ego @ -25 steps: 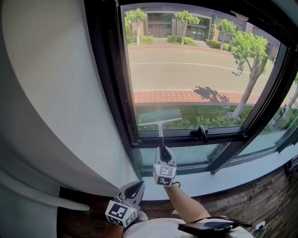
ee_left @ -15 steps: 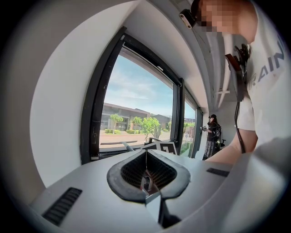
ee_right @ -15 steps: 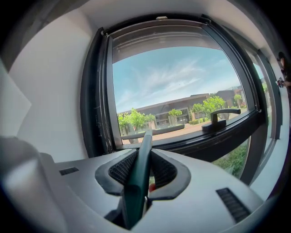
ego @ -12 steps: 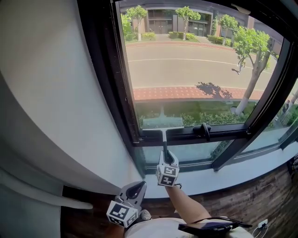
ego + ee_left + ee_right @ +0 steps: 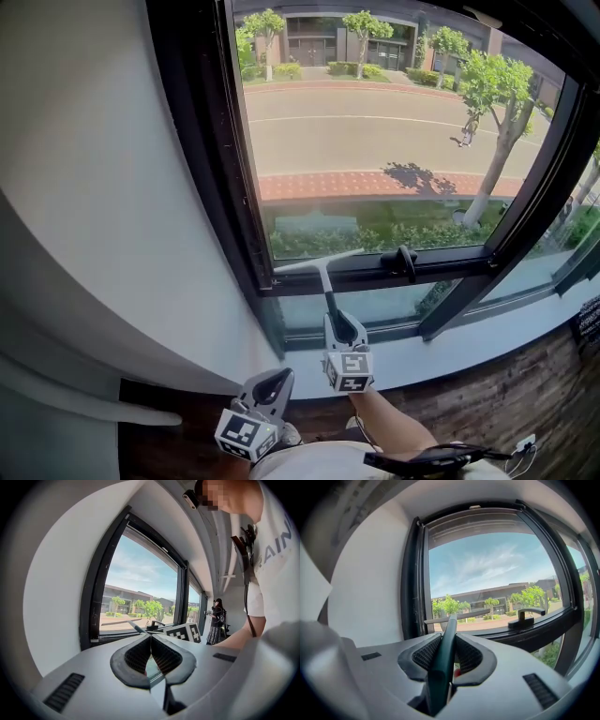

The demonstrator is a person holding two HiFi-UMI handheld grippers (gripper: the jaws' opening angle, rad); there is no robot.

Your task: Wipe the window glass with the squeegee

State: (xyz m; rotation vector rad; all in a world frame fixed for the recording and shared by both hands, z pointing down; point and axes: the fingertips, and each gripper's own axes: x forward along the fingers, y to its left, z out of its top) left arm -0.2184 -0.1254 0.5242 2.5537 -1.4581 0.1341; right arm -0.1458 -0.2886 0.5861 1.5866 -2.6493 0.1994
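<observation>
Right tool was clenched on the dark green handle of the squeegee. In the right gripper view the handle ran straight up between the two black ribbed pads, both pressing on it.

The squeegee's thin grey blade sat at the lower left corner of the window glass, just above the bottom rail of the black window frame. The blade was tilted, with its left end lower and close to the rail and its right end higher. I could not tell whether the blade edge touched the pane.

A black lever window handle was mounted on the bottom rail, just right of the blade's right end.

Left tool was held low, near the person's body, below and left of the right tool. In the left gripper view its jaws were clenched tip to tip with nothing between them.

The right forearm reached up from the lower edge of the head view. A white wall lay left of the frame, with a white sill beneath it and dark wood floor below. The left gripper view showed a second person standing far down the room.
</observation>
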